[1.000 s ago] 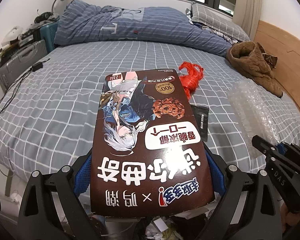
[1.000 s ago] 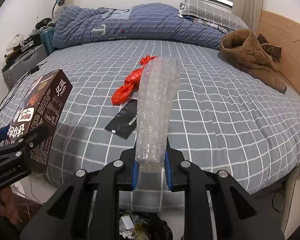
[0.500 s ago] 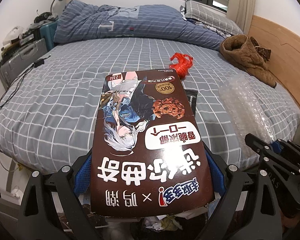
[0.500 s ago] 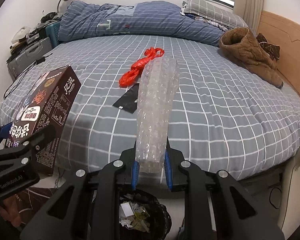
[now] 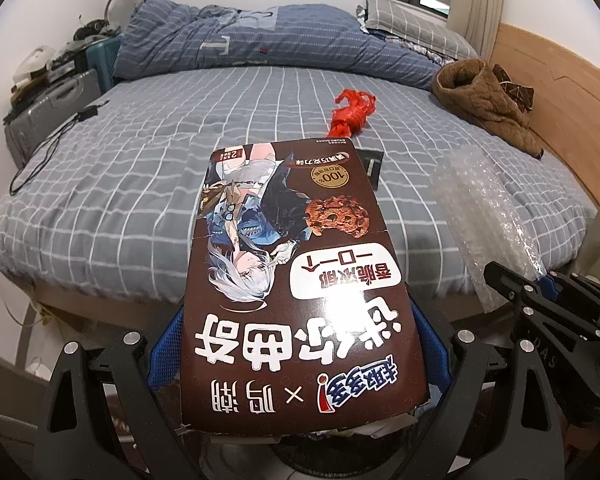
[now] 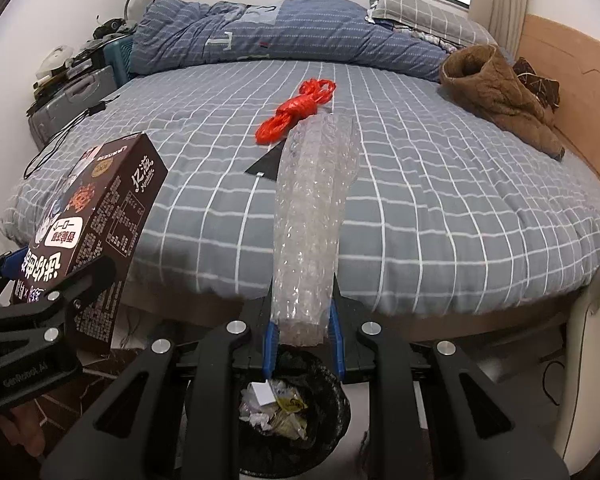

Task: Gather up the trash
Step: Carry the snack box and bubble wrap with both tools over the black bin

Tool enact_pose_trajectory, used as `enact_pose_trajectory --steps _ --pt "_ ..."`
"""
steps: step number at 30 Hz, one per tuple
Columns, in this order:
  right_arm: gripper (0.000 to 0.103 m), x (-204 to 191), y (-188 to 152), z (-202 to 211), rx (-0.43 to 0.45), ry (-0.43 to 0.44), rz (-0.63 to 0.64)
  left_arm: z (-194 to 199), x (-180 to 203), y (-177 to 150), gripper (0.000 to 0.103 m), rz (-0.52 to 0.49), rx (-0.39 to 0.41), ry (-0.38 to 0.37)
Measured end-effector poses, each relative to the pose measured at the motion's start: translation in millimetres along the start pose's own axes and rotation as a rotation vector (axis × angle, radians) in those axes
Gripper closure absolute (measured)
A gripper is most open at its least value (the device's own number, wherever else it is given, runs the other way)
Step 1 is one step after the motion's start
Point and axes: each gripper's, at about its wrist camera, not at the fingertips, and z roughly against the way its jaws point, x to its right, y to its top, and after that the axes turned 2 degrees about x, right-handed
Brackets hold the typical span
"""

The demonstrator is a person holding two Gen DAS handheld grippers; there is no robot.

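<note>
Left gripper (image 5: 296, 364) clamped on box (image 5: 296, 280), blue pads against both long sides near the bottom end; box sticks out forward over the foot edge of bed (image 5: 140, 168). Right gripper (image 6: 302, 340) squeezed shut on bubble wrap (image 6: 312, 216), low end pinched between the pads, rest standing up loose.

Handling, judged: box looks light, stiff card, likely empty; side grip near one end fine, walls may dent if squeezed hard. Bubble wrap very light, soft, slippery film; pinched at the bunched end, may cling to the pads on release. Neither fragile.

Bin (image 6: 292, 408) on the floor straight below right gripper, black liner, crumpled paper inside. Probably close to dropping both in.

Left on the bed: red string (image 6: 296, 112) near the middle; black packet (image 6: 266, 164) just nearer the foot edge, partly behind the wrap. Brown jacket (image 6: 496, 92) at the right edge by the headboard, not obviously trash.

Right view only: bin opening, box side panel with small print, left gripper from the side at lower left. Left view only: box front with printing upside down, right gripper at lower right holding the wrap. Bin mostly hidden under the box in left view, only scraps of paper visible at the bottom. Packet nearly covered by the box there.
</note>
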Motion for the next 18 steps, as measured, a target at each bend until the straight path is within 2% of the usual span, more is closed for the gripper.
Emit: enact_pose_trajectory --steps 9,18 --pt "0.083 -3 -25 19 -0.016 0.009 0.007 17 -1 -26 0.012 -0.002 -0.032 0.019" --pt "0.083 -1 -52 32 -0.051 0.001 0.004 31 3 -47 0.012 -0.009 -0.068 0.004"
